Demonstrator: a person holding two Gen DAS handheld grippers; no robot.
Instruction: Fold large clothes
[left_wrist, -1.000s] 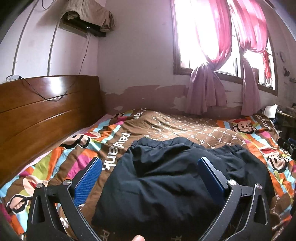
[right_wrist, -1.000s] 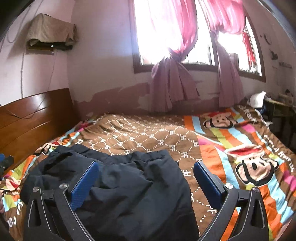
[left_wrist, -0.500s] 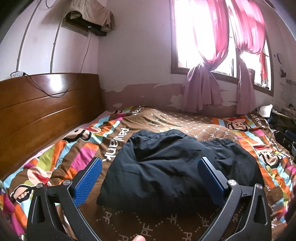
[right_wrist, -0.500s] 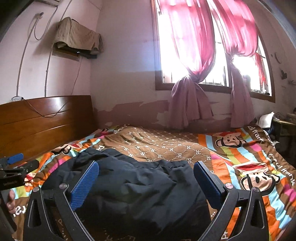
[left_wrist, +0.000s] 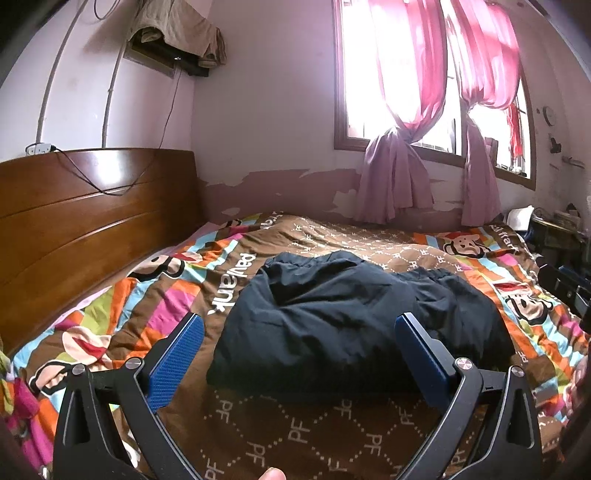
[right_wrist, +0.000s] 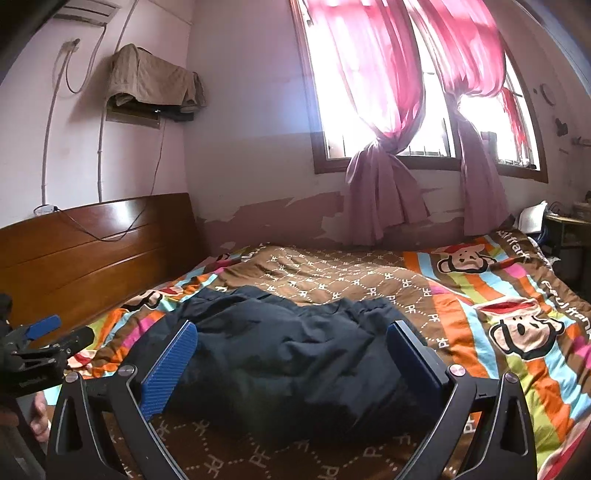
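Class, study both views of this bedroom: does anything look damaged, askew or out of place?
Yes. Paint has peeled off the wall below the window. A beige cloth is draped over the wall unit. The dark garment lies in a rumpled, uneven bundle on the bedspread.

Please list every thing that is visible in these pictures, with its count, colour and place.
garment: 1, dark navy, folded on the bedspread.
bedspread: 1, brown with bright stripes and monkey faces, covers the bed.
headboard: 1, brown wood, left.
curtains: 2, pink, knotted, at the window.
cloth: 1, beige, on a wall shelf.
cable: 1, black, draped over the headboard.
left gripper: blue jaws open, empty.
right gripper: blue jaws open, empty.
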